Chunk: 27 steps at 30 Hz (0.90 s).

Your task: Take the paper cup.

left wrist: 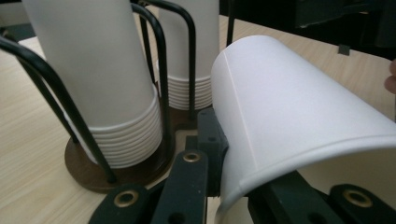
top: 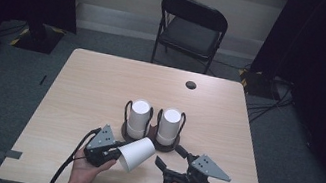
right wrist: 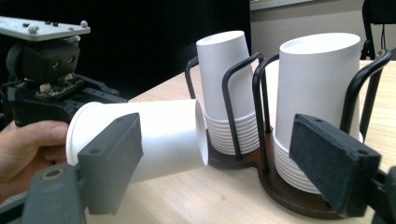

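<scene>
My left gripper is shut on the rim of a single white paper cup, which lies on its side with its base toward the holder. One jaw sits inside the cup and the other outside. Two upside-down stacks of white cups stand in a dark holder with black wire loops, just beyond the held cup. My right gripper is open beside the cup, its jaws wide apart and touching nothing. The right gripper view has the stacks ahead and the left gripper at left.
The holder stands on a light wooden table. A round cable hole sits near the table's far edge. A black folding chair stands behind the table. Dark curtains hang on both sides.
</scene>
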{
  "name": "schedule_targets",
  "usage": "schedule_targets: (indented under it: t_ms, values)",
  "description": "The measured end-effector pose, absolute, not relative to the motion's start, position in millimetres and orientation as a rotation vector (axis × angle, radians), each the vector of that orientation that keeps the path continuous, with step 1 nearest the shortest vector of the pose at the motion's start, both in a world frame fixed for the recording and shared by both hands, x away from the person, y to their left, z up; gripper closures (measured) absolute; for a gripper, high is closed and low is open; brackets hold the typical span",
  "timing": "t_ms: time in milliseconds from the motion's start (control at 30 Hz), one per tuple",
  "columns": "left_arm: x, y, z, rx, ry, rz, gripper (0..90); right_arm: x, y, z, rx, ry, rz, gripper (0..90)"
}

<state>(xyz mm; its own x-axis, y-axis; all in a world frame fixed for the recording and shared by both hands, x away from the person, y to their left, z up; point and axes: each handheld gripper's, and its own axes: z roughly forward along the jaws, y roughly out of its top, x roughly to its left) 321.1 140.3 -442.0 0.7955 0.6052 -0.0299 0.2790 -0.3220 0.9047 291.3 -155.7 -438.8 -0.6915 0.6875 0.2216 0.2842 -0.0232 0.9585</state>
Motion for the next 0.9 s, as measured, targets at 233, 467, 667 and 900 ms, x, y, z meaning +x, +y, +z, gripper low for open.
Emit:
schedule_targets:
  t_ms: [233,467,667,900]
  values:
    - [323,133,-435,1.991,0.641,0.386,87.2,287,-156,-441,0.983,1.981,1.751,15.4]
    - [324,123,-435,2.056,0.624,0.328,87.2,277,-161,-443,0.94,1.961,1.707,16.3]
    - [327,115,-432,2.111,0.619,0.309,87.2,270,-164,-443,0.908,1.967,1.686,15.5]
    - [331,113,-430,2.182,0.616,0.276,87.3,266,-159,-445,0.85,2.001,1.645,15.2]
